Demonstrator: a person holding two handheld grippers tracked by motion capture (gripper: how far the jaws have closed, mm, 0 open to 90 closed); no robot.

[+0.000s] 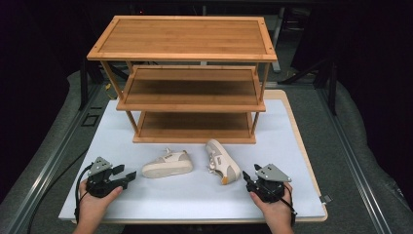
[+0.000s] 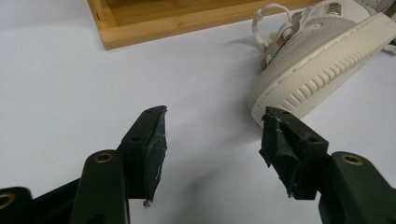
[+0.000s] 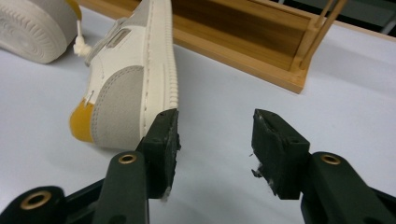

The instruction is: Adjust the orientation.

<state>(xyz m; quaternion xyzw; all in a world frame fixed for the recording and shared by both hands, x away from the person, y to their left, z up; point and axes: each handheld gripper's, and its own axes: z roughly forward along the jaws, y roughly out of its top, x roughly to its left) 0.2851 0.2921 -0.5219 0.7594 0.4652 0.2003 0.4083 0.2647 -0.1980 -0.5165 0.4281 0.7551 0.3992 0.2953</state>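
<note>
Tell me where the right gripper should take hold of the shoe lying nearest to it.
Probably the heel end. The right shoe lies on its side, its yellow-tabbed heel pointing toward the right gripper, whose jaws stand open beside it. Come in low from the person's side and close one jaw on the sole edge, the other on the upper.

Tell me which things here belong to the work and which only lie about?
Belonging: left white-and-grey sneaker on its side; right white-and-grey sneaker with yellow heel; three-tier bamboo shoe rack.
Lying about: small grey clip at the table's right edge.
</note>
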